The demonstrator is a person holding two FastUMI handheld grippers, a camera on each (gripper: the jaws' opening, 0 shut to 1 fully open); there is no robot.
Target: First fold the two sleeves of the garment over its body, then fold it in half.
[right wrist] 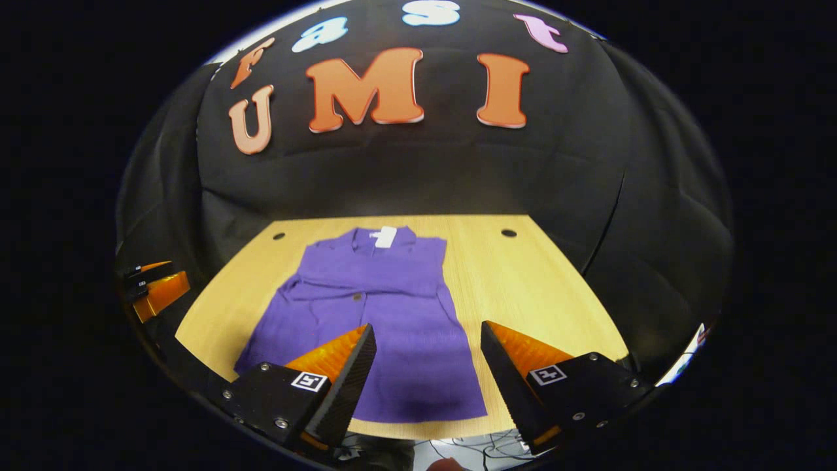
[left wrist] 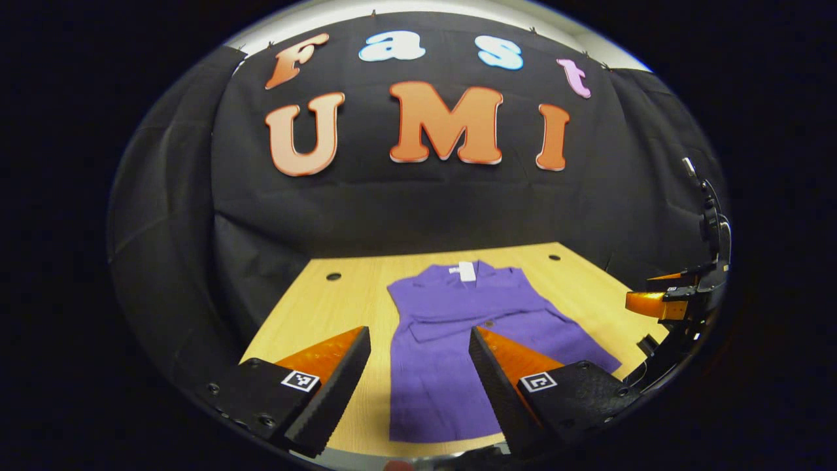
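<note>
Both hand-held grippers, left (left wrist: 418,386) and right (right wrist: 428,386), hovered wide open above the counter (right wrist: 523,288); sleeves looked folded, so you needed the garment (right wrist: 386,314) hem next.

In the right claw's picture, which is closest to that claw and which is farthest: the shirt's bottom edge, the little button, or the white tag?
1. Bottom edge of the purple shirt: nearest, just ahead of the right claw.
2. Button: farther up, mid-shirt.
3. White tag: farthest, at the collar by the table's back.
</note>
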